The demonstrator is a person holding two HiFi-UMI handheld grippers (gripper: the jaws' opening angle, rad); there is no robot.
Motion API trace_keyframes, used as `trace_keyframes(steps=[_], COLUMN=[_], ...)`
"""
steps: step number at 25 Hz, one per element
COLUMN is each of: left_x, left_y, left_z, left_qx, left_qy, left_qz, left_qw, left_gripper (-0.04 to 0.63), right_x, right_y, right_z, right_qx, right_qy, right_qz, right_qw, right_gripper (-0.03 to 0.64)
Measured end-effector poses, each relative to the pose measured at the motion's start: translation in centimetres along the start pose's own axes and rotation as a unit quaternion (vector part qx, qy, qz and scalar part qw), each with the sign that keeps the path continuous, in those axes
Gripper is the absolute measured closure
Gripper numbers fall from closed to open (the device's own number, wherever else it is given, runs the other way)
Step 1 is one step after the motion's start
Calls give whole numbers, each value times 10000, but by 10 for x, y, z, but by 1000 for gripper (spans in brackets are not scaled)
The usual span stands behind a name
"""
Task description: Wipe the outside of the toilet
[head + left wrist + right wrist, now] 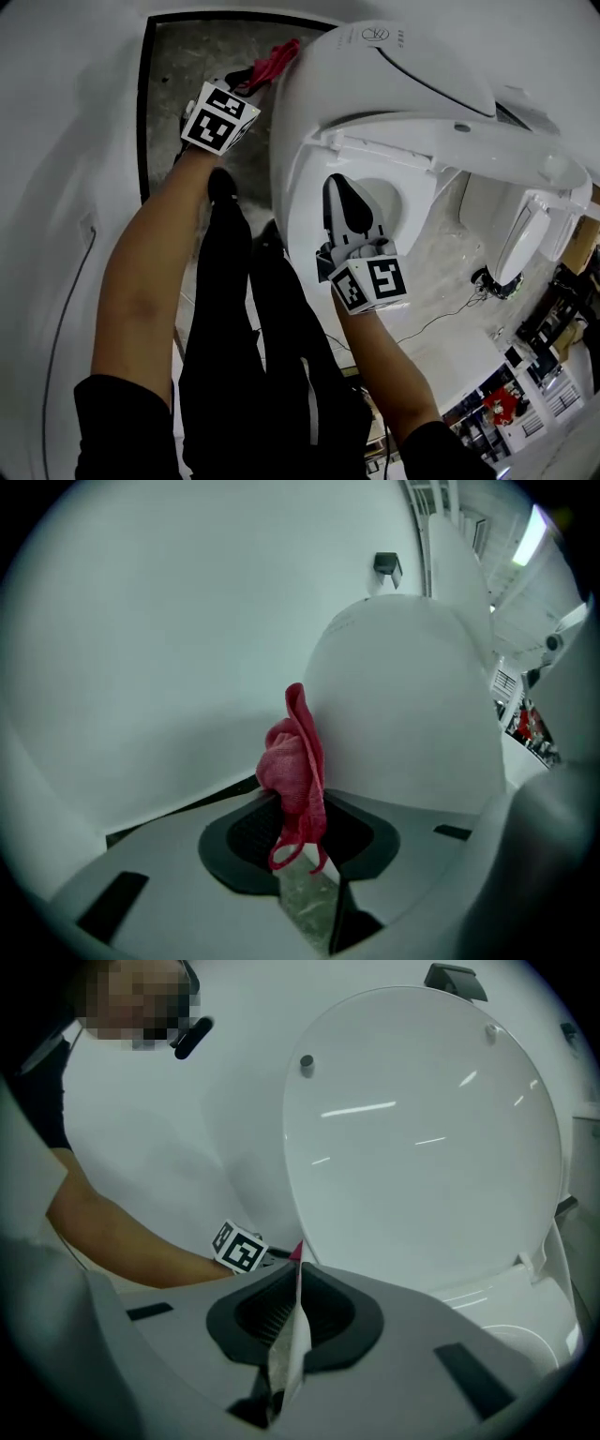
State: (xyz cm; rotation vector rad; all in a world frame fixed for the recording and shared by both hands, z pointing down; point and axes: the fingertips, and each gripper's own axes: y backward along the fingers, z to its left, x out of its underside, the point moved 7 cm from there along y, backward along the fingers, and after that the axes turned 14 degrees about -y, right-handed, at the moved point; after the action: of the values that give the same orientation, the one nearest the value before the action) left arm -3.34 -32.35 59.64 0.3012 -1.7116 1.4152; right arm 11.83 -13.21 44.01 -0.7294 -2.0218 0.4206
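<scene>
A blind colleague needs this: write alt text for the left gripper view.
The left gripper is shut on a bunched red cloth that stands up in front of the toilet, at its rounded white outside. A plain white wall fills the left.

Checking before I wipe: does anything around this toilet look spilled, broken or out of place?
Nothing stands out. The red cloth is bunched in the left claw beside the toilet, the lid is up, and the right claw is shut and empty over the bowl. No spill or damage shows.

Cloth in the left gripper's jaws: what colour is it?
The cloth is pinkish red, seen best in the left gripper view.
</scene>
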Motion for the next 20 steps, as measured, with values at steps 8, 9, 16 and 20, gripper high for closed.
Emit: trace_keyframes(steps=[8, 9, 16, 20], left_x=[-9, -10, -4, 12], left_y=[-30, -29, -20, -11], left_z=[7, 5, -14, -40], left_qx=[545, 573, 598, 511], left_qy=[-841, -935, -1061, -969], left_qz=[202, 170, 151, 230], left_qw=[9948, 9938, 9924, 9937], left_gripper=[480, 480, 485, 485], right_x=[10, 11, 21, 23], right_y=[-14, -14, -11, -3], right_z=[-5, -6, -10, -15], right_qx=[211, 238, 220, 105], right_qy=[-154, -193, -233, -127], right_qz=[76, 69, 202, 285], right_qw=[9996, 9995, 9993, 9995], right_gripper=[577, 577, 577, 577])
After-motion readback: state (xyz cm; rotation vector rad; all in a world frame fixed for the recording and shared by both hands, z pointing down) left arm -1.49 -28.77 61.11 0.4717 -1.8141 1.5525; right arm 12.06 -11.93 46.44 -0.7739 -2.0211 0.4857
